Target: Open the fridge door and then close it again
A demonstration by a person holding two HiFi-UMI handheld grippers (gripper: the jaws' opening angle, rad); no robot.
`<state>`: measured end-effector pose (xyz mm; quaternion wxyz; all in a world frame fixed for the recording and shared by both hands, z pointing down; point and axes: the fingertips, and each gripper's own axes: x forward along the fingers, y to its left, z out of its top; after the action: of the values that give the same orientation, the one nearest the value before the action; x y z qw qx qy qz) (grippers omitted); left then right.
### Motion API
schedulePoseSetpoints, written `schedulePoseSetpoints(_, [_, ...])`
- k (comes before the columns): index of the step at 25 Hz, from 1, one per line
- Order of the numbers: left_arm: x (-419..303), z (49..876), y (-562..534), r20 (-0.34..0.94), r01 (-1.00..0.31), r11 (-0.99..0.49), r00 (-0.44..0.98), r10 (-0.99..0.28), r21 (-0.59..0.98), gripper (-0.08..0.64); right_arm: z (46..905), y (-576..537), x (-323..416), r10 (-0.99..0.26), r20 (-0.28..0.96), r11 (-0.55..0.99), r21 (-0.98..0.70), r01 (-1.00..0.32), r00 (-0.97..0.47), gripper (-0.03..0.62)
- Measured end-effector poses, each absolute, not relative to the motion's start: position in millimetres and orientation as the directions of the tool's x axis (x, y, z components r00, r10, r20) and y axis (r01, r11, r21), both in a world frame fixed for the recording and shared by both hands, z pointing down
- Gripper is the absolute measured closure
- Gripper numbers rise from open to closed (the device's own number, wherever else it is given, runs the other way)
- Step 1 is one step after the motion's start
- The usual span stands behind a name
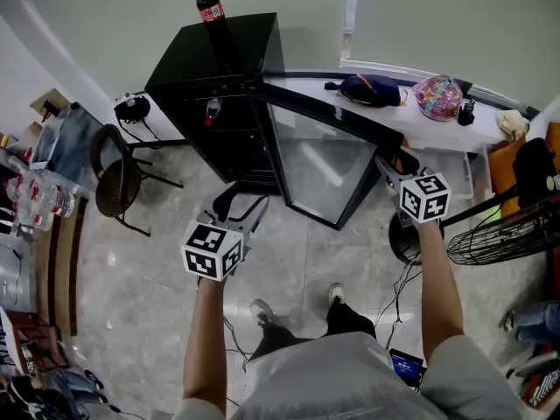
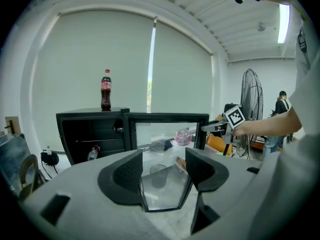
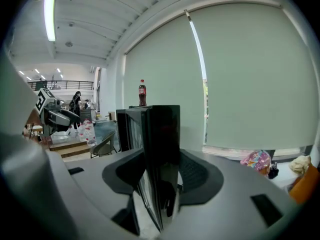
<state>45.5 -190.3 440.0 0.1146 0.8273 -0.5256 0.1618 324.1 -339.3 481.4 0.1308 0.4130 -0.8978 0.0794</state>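
Right gripper view shows your right gripper (image 3: 161, 176) clamped on the free edge of the fridge door (image 3: 159, 134). The door stands swung wide from the black fridge (image 1: 210, 77), and I judge this hold suits pushing it shut. Your left gripper (image 2: 162, 171) hangs released and empty before the open fridge, taking no part.

Pale grey-green roller blinds (image 2: 95, 49) cover the far wall, with a narrow strip of daylight (image 2: 151, 69) between two of them. A white sill (image 1: 437, 131) runs below. The floor (image 1: 157, 313) is glossy grey marbled tile. A dark round chair (image 1: 116, 185) stands at the left and a fan (image 1: 512, 232) at the right. A tube lamp (image 2: 284, 15) glows on the ribbed ceiling (image 2: 210, 9).
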Motion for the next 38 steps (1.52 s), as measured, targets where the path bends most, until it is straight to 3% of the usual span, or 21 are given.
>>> schedulePoseSetpoints(27, [-31,460,-124,0.362,-0.84,-0.54,0.521,-0.773,0.056,0.296,483,-226,260,-0.801,0.331,0.521,-0.023,-0.853,-0.498,0.385])
schedulePoseSetpoints(38, [-53,467,-108,0.36,-0.814,-0.577,0.559,-0.747,0.065,0.296,483,-180,221,-0.757,0.346,0.58,-0.033,-0.814,-0.554,0.391])
